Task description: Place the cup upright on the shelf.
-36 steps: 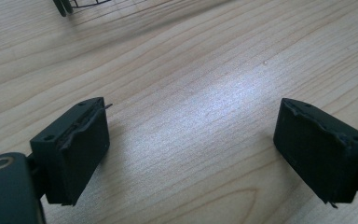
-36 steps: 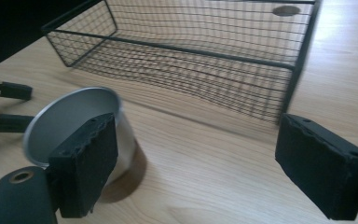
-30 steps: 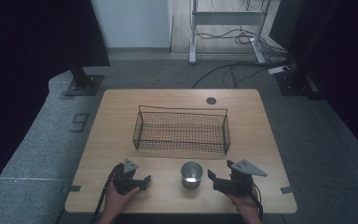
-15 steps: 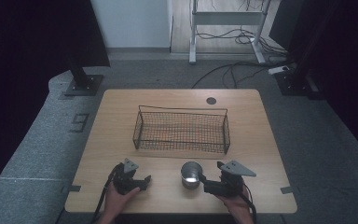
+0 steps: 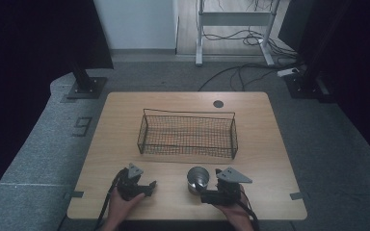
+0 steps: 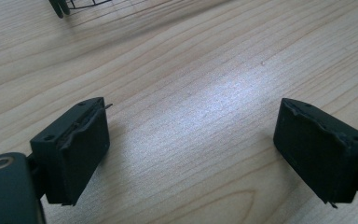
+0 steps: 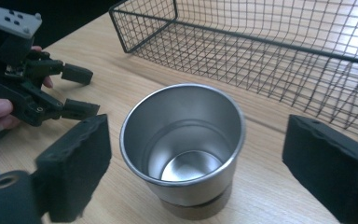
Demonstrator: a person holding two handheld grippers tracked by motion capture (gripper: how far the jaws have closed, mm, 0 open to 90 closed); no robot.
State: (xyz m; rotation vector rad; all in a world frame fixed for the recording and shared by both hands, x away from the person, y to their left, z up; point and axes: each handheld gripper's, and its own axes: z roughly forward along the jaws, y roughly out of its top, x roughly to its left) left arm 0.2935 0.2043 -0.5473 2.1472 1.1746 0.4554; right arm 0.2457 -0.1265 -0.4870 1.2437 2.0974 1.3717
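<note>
— What's on your table point(image 5: 125, 120), biggest first?
— The wire basket point(image 5: 187, 134) sits mid-table with nothing in it. Nearer you stands an upright steel cup point(image 7: 182, 144), hollow and bare inside.
— And your grippers?
— Your right gripper point(image 7: 200, 163) is spread wide, a jaw either side of the cup, not touching. Your left gripper point(image 6: 191, 154) gapes over bare wood.

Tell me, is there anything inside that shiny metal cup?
Nothing that I can see: the metal cup stands upright on the table, and the right gripper view looks in to its bare, shiny bottom. Its near inner wall is hidden by the rim.
</note>
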